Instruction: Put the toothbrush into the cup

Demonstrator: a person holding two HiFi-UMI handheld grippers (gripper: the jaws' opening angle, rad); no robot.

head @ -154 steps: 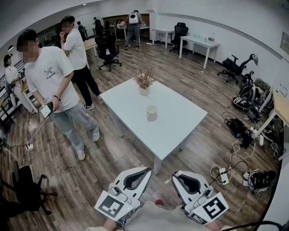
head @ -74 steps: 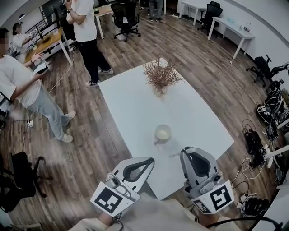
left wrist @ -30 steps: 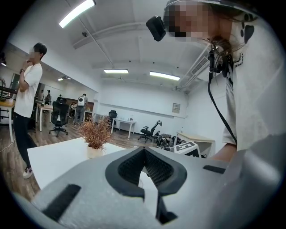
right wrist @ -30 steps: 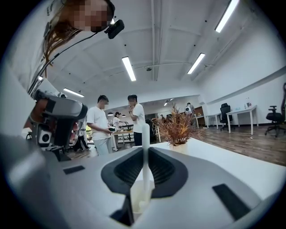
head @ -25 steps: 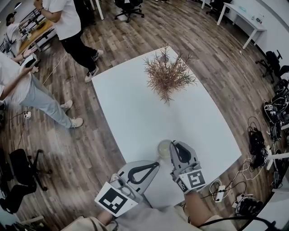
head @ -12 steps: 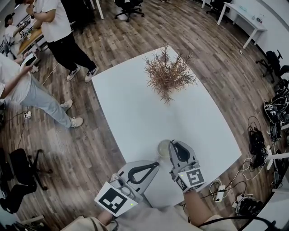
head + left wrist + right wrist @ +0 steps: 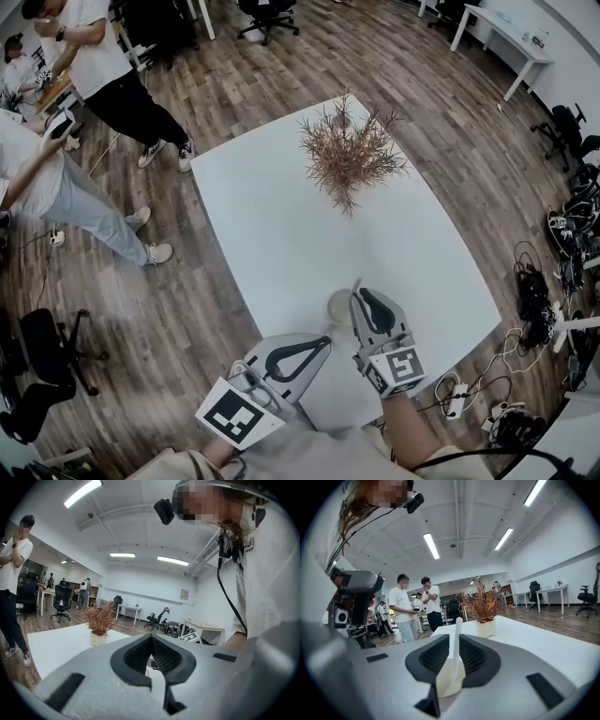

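A pale cup (image 7: 338, 307) stands near the front edge of the white table (image 7: 281, 216) in the head view. My right gripper (image 7: 361, 298) sits just right of the cup, touching or nearly touching its rim. It is shut on a cream toothbrush (image 7: 456, 644), whose thin end (image 7: 356, 284) sticks out past the jaws. In the right gripper view my right gripper (image 7: 443, 686) pinches the brush's wider end. My left gripper (image 7: 322, 343) hangs at the table's front edge, below and left of the cup. It (image 7: 156, 685) is shut with nothing in it. Neither gripper view shows the cup.
A dried plant in a small pot (image 7: 349, 155) stands at the table's far end. People (image 7: 56, 187) stand on the wood floor to the left. Cables and power strips (image 7: 534, 291) lie on the floor to the right. A black chair (image 7: 42, 375) is at the lower left.
My right gripper has barely shifted beside the cup, and the toothbrush's thin end now shows past its jaws. The left gripper has stayed put. The people at the left have moved.
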